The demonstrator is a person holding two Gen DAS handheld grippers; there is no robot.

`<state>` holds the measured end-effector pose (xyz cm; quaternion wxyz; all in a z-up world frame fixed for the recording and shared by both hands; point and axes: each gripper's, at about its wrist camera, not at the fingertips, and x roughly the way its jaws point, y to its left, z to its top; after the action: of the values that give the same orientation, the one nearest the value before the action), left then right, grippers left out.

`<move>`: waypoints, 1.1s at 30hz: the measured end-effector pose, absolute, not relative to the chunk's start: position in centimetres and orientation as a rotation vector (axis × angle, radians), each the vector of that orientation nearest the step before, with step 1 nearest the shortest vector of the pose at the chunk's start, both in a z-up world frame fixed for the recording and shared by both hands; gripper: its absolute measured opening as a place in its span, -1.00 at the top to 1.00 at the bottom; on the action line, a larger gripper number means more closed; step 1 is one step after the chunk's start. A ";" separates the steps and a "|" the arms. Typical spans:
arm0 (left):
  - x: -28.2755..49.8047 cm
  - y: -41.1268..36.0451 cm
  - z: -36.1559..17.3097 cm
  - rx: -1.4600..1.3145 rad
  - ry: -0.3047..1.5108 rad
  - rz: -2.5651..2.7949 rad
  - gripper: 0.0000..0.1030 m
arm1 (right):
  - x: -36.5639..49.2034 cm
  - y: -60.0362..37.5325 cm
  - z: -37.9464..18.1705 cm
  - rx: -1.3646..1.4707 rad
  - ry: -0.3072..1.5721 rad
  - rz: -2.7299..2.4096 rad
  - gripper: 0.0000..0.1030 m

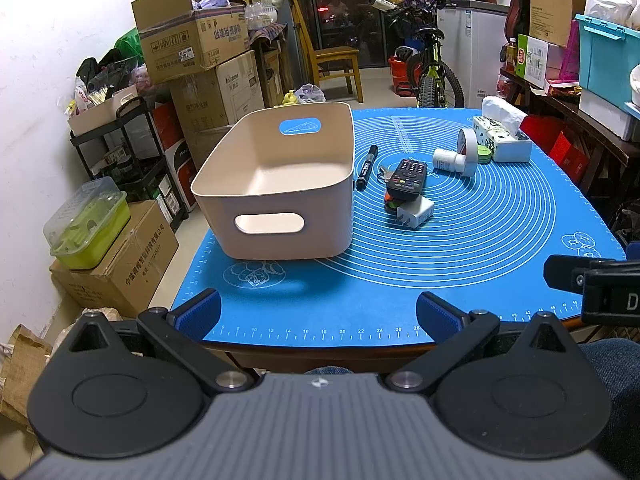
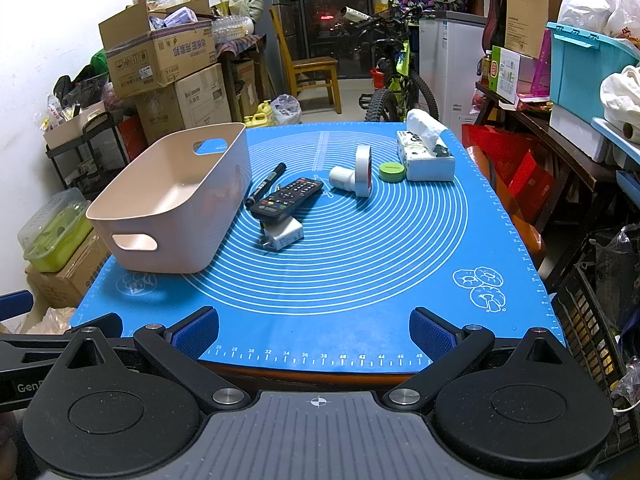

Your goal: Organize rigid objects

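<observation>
Beige bin (image 1: 280, 184) sits empty on the blue mat (image 1: 460, 248) at the worktop's left side, toward the near-left corner. Black marker (image 1: 367, 167) lies just beside the bin's right wall. Black remote (image 1: 407, 179) next to it, resting partly on a white charger plug (image 1: 416, 213); keys (image 1: 383, 172) peek out between marker and remote. Further back toward the far-right corner: white pill bottle (image 1: 447, 160) on its side, touching an upright tape roll (image 1: 468, 151); green round tin (image 1: 483, 154); tissue box (image 1: 505, 136). Left tongs (image 1: 318, 314) spread wide, holding nothing, at the near edge. Right tongs (image 2: 314, 334) also wide, holding nothing, at the near edge.
</observation>
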<state>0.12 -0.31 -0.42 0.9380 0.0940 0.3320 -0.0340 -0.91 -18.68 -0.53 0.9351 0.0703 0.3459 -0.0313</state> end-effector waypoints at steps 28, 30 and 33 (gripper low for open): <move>1.2 1.0 0.6 0.140 0.732 -0.064 -0.99 | -0.5 -19.4 0.7 0.147 0.694 -0.072 -0.95; 1.6 1.3 1.1 0.138 0.733 -0.059 -0.99 | 0.1 -19.4 1.3 0.151 0.690 -0.066 -0.95; 2.6 2.2 2.2 0.107 0.732 -0.055 -0.99 | 1.3 -19.3 2.0 0.149 0.675 -0.056 -0.95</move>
<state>2.59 2.22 2.15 0.9321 0.0521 0.3575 -0.0267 1.27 -19.34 2.01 0.9405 0.0730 0.3308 -0.0275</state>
